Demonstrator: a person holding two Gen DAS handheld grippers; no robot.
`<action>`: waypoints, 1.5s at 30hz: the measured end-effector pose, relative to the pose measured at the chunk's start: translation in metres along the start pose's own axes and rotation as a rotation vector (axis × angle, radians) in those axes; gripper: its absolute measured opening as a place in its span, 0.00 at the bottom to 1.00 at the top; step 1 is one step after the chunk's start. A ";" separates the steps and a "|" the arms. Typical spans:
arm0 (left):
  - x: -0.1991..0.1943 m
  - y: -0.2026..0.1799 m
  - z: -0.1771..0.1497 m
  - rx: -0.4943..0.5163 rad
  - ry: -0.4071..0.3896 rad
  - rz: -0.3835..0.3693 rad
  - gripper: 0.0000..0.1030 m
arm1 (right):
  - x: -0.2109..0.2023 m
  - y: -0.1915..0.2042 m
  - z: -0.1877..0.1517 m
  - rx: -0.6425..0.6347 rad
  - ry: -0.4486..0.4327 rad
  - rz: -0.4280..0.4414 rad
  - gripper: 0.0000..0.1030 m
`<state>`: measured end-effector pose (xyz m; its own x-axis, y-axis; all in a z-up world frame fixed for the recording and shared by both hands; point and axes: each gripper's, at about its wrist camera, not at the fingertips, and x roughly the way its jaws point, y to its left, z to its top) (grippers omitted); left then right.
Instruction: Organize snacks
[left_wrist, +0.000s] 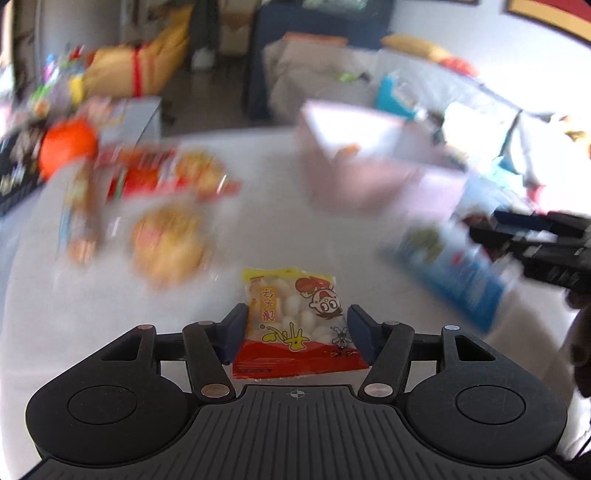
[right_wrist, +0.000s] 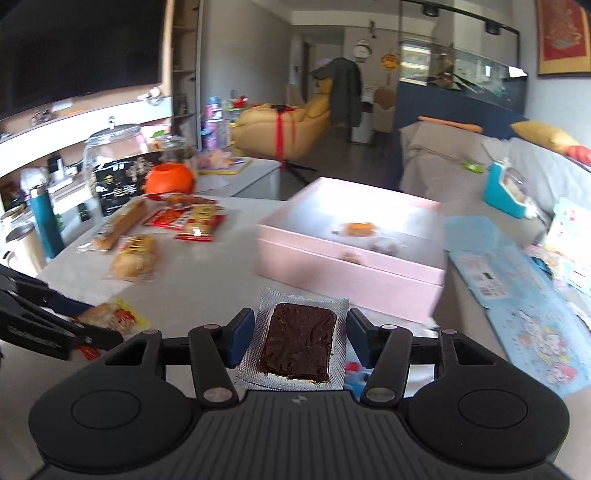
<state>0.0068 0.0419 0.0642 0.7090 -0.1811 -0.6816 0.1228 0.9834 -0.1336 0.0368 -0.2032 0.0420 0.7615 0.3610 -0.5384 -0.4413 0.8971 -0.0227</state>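
My left gripper (left_wrist: 297, 332) is shut on a yellow and red snack packet (left_wrist: 295, 317) with a cartoon face, held above the white table (left_wrist: 277, 229). The same packet (right_wrist: 110, 315) shows at the lower left of the right wrist view. My right gripper (right_wrist: 300, 338) is shut on a dark brown cake (right_wrist: 299, 347) in a clear crinkled wrapper, both pads against the wrapper's sides. Just beyond it stands an open pink box (right_wrist: 351, 266) with a few small snacks inside. The left wrist view shows that pink box (left_wrist: 369, 166) blurred, at the far right.
Loose snacks lie on the table's left: round bread packs (right_wrist: 135, 256), red packets (right_wrist: 184, 218) and a long bread stick (right_wrist: 120, 223). An orange bowl (right_wrist: 170, 179) and a glass jar (right_wrist: 110, 162) stand behind them. Blue printed cardboard (right_wrist: 517, 295) lies to the right.
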 end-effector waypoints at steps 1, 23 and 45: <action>-0.003 -0.005 0.013 0.014 -0.034 -0.012 0.62 | -0.001 -0.006 0.002 0.010 -0.007 -0.004 0.54; 0.088 0.056 0.104 -0.139 -0.047 -0.112 0.61 | 0.072 -0.068 0.020 0.159 0.132 0.077 0.78; 0.040 0.211 0.045 -0.548 -0.370 0.303 0.61 | 0.086 0.078 0.008 -0.117 0.156 0.281 0.80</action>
<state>0.0924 0.2430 0.0407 0.8572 0.2095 -0.4705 -0.4129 0.8256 -0.3847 0.0720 -0.1005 0.0001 0.5244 0.5382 -0.6598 -0.6816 0.7298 0.0535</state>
